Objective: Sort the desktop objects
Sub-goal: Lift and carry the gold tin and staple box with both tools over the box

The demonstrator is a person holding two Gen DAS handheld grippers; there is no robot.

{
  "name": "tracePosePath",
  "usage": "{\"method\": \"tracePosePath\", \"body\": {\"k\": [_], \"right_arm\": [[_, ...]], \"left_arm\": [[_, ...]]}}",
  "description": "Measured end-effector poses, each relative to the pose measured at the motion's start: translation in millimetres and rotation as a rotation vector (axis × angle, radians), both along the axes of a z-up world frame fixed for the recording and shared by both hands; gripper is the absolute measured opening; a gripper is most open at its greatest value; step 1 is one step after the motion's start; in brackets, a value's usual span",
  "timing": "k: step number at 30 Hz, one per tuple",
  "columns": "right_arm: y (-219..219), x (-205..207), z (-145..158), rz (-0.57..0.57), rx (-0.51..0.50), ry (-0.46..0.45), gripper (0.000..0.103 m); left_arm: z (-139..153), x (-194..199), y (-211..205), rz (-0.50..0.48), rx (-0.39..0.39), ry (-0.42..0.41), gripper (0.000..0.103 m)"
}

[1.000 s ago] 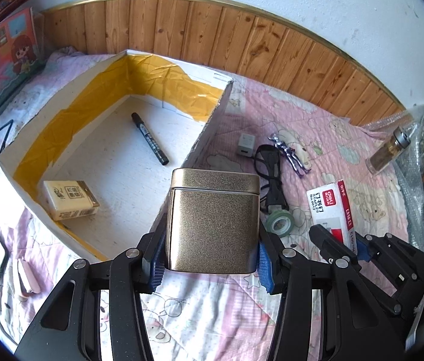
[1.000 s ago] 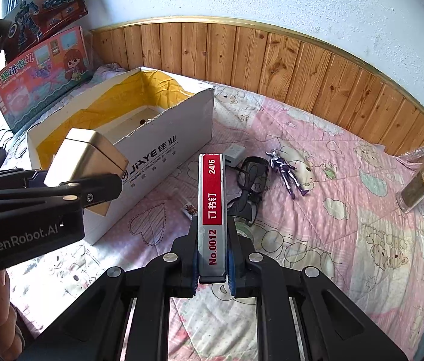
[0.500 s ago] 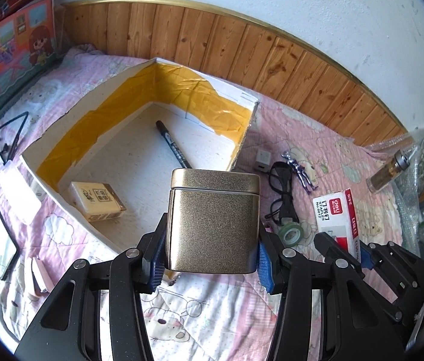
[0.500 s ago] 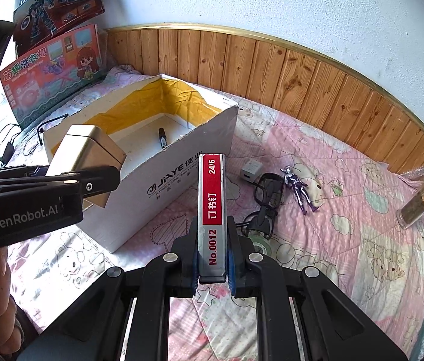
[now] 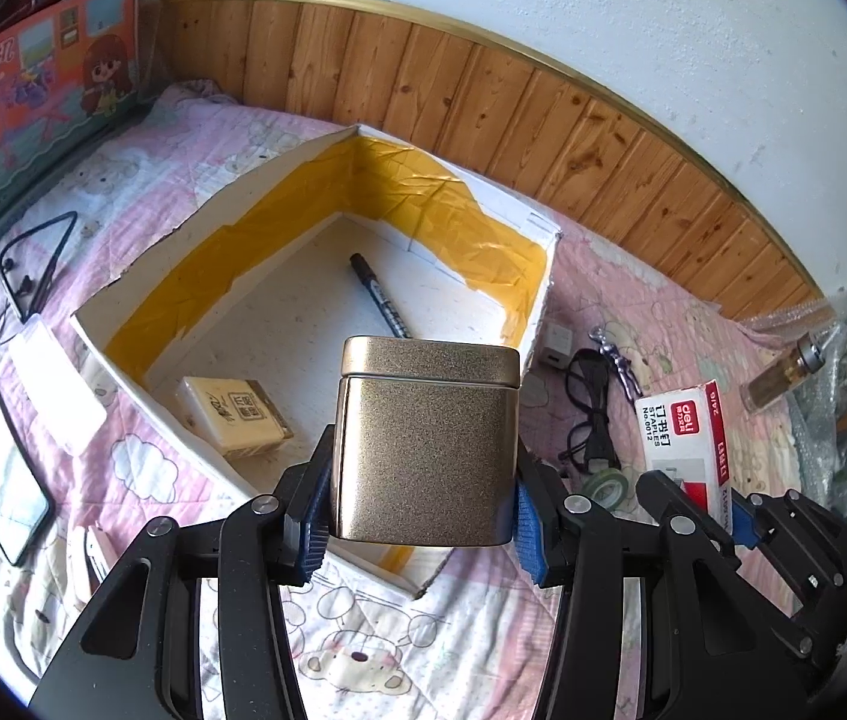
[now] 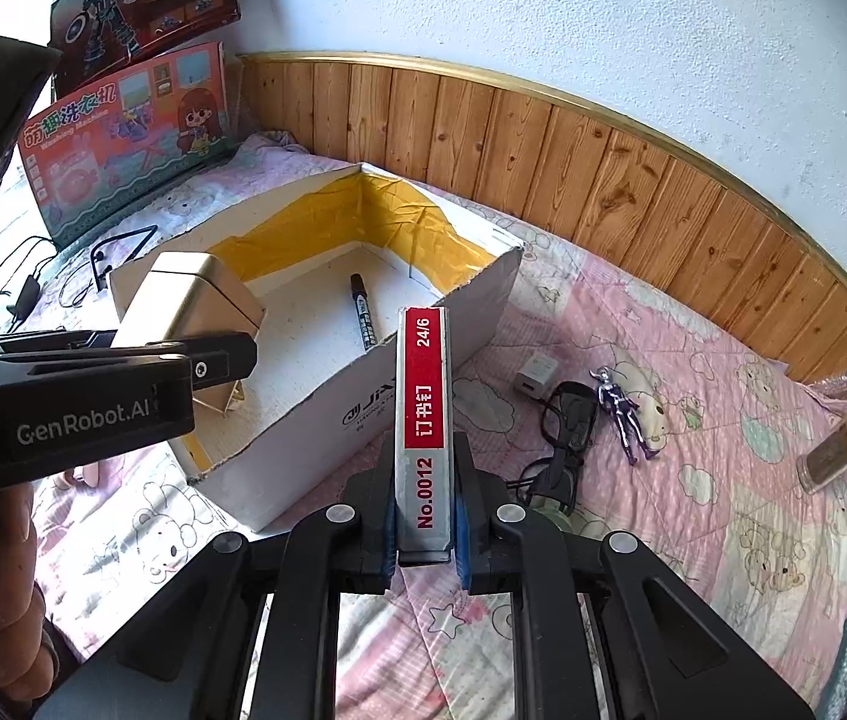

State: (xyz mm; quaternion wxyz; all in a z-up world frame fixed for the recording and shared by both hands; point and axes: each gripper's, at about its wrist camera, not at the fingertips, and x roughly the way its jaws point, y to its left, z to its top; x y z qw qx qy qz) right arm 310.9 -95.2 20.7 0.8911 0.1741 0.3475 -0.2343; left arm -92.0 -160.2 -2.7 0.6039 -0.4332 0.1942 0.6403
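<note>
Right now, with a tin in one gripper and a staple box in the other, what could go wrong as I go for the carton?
1. The tin in the left gripper hangs over the carton's near wall; lowered early, it could clip that edge.
2. Dropped straight in, it might land on the marker or the small yellow box.
3. The right gripper pinches only the staple box's lower end, so it could pivot or slip.

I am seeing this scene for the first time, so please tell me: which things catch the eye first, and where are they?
A gold tin, clamped in the left gripper, fills the middle of the left view, held above the near wall of the open white box. The right gripper grips a red staple box on edge, beside that box. Inside lie a black marker and a small yellow pack.
</note>
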Motion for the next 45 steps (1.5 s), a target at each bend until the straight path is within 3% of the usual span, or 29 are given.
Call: {"method": "tracePosePath", "body": {"k": [30,36,45], "right_arm": [[5.8,88.0,27.7,0.104,-0.055,0.02,0.015],[-4.1,105.2,24.4,0.135,-0.014,0.017,0.015],[-35.5,129.0,10.7,0.163,0.147,0.001,0.015]], "left_arm": [[-11.8,-68.0,38.1,0.095,-0.043,-0.005,0.051],[-22.2,-74.4,47.8,0.098,-0.074,0.002,0.051],[-39.2,-70.0,57.2,0.069,-0.129,-0.034,0.051]]}}
